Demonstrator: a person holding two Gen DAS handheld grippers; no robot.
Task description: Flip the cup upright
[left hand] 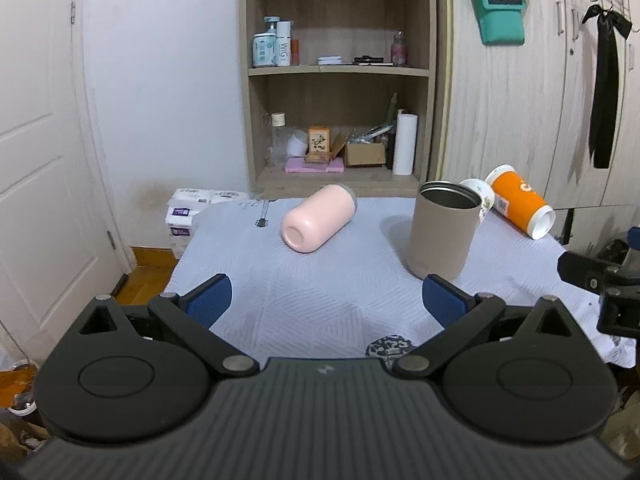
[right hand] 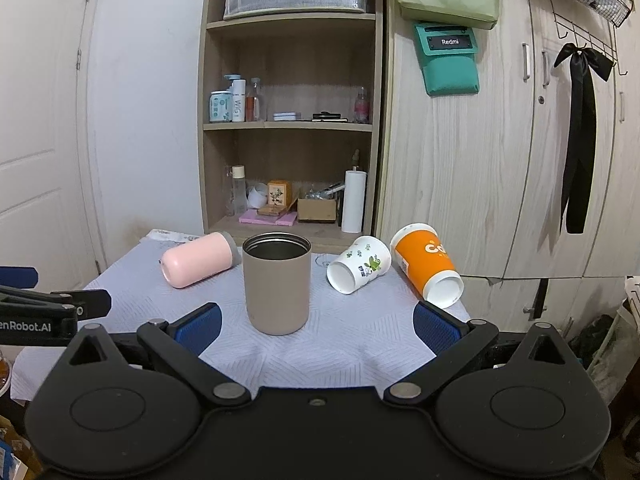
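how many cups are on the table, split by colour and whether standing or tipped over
pink cup, on its side: 1
tan metal-lined cup, upright: 1
white floral paper cup, on its side: 1
orange paper cup, on its side: 1
total: 4 cups, 3 tipped over

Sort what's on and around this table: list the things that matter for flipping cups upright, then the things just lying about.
Job:
pink cup, on its side
white floral paper cup, on its side
orange paper cup, on its side
taupe metal-lined cup, already upright
left gripper, open
right gripper, open

Lying about:
white paper roll on shelf
cardboard box
black ribbon
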